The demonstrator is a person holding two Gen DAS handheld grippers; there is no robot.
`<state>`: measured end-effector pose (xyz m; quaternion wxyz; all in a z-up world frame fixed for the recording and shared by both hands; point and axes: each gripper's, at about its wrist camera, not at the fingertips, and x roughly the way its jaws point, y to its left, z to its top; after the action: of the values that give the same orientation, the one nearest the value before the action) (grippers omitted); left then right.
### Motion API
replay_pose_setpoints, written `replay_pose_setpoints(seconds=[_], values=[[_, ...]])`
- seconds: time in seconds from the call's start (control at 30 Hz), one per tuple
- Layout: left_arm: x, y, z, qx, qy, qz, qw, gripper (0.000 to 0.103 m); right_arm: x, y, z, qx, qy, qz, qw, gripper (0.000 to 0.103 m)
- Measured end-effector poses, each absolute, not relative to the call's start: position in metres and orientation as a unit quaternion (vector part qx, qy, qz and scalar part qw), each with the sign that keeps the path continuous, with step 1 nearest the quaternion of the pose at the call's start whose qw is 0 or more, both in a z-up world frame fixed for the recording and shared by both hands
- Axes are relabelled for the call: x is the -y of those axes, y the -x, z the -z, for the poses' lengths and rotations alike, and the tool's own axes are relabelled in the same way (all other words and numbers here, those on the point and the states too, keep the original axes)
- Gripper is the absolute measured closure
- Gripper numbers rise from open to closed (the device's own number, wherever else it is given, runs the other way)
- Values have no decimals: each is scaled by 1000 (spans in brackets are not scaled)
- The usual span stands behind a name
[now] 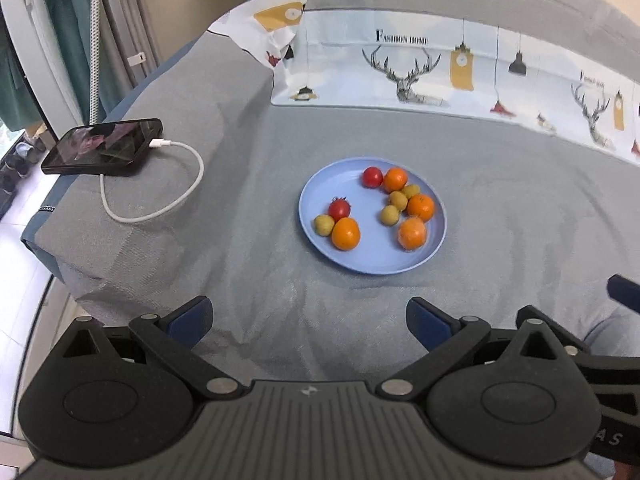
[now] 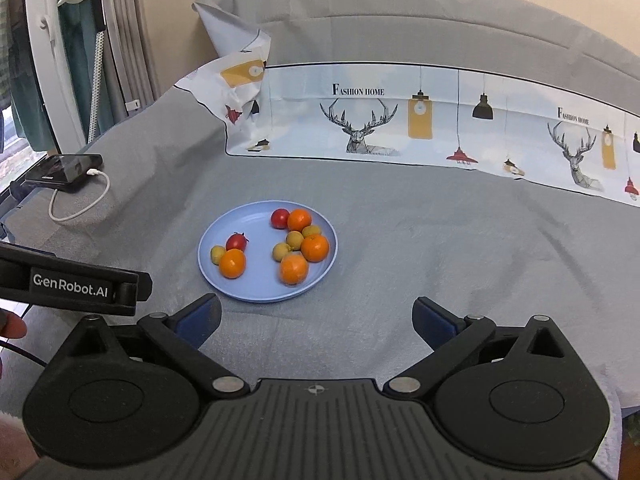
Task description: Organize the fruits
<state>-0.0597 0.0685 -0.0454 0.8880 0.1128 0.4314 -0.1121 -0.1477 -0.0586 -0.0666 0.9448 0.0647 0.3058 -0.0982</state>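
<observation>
Both grippers (jaws spread wide) hover short of the plate (image 1: pixel 320 240)

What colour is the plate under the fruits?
The plate is light blue, clearest in the right wrist view.

Fruits (image 1: pixel 394 204) lie on the plate (image 1: pixel 340 256) (phone (image 1: pixel 102 146) well left).
</observation>
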Motion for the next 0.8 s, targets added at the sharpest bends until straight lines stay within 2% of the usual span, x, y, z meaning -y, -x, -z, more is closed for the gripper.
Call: replay_pose_setpoints(seconds=[0.3, 0.8], values=[[-64, 62, 43, -407, -124, 108, 898, 0, 61, 145, 71, -317, -67, 106, 940, 1], [-62, 58, 49, -412, -140, 96, 895, 0, 62, 142, 74, -324, -69, 108, 937, 1]])
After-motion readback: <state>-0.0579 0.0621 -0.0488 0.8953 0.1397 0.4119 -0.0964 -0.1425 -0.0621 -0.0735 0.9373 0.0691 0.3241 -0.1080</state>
